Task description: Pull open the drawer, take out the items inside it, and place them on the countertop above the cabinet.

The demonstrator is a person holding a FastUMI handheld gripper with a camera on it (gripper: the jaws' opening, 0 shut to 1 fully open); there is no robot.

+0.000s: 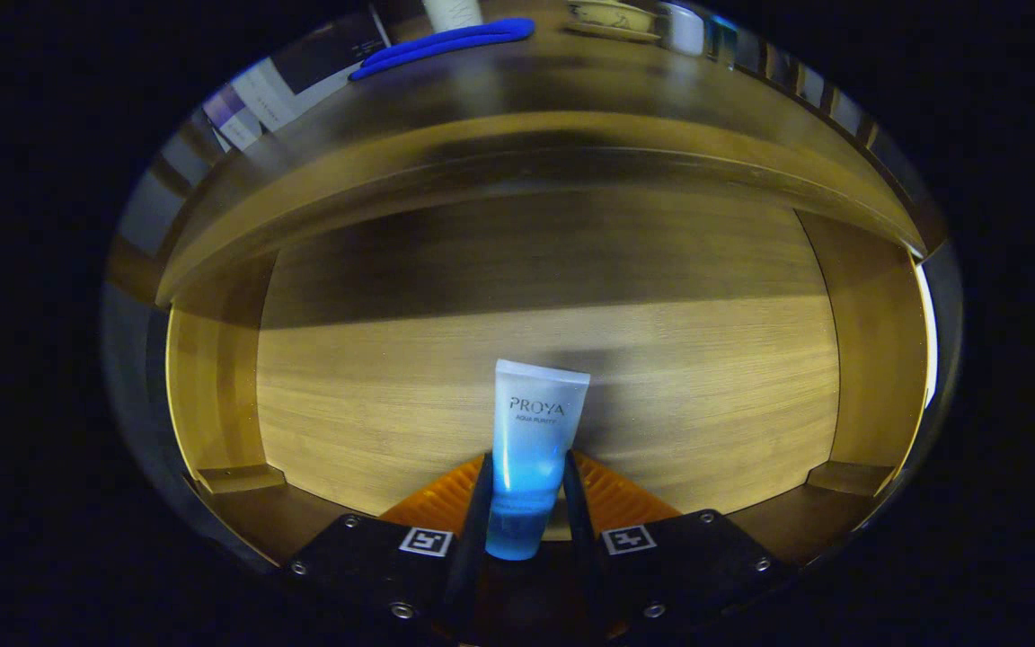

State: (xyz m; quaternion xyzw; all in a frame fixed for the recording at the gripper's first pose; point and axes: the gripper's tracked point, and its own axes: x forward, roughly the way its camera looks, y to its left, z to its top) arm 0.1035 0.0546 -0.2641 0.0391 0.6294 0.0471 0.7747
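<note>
A pale blue cosmetic tube (531, 440) stands up between my two fingers, its flat crimped end pointing away from me and its cap end low between the pads. My gripper (525, 490) is shut on the tube, both fingers pressing its sides. Below and beyond the tube lies the open wooden drawer (392, 395), whose floor is bare around the tube. The cabinet's countertop (517, 99) runs above the drawer's far side.
On the countertop lie a long blue object (446, 43), a white container (453, 11) behind it and a shallow dish (612, 18) further right. The drawer's side walls (872, 359) rise left and right, with small wooden blocks in the near corners.
</note>
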